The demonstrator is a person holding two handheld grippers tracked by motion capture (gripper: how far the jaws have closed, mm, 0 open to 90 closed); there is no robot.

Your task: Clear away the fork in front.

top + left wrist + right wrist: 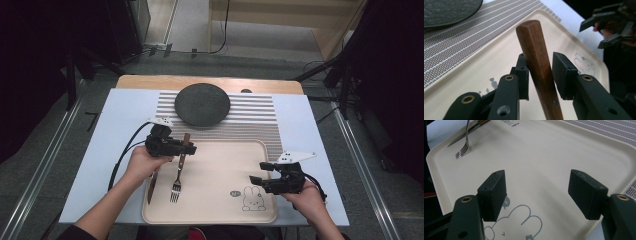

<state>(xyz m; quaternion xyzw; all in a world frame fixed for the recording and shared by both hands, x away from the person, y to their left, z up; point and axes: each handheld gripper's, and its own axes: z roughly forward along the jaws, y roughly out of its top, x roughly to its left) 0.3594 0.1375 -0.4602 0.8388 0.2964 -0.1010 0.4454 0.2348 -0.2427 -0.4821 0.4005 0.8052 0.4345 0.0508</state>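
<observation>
Straddling the wooden-handled steel fork with released left tongs over cream tray; stiff, light, best gripped mid-handle; right tongs gaping empty.

1. The high view is taken from above the person's side, facing forward and down; the whole surface, the cream tray and the floor beyond are taken in from afar.
2. The left gripper view is set close behind the left gripper, looking low across the tray towards the striped mat and dark round plate.
3. The right gripper view is set close above the tray, facing across it towards the fork.
4. The tray is shared by all three views; the rabbit print is seen in each.
</observation>
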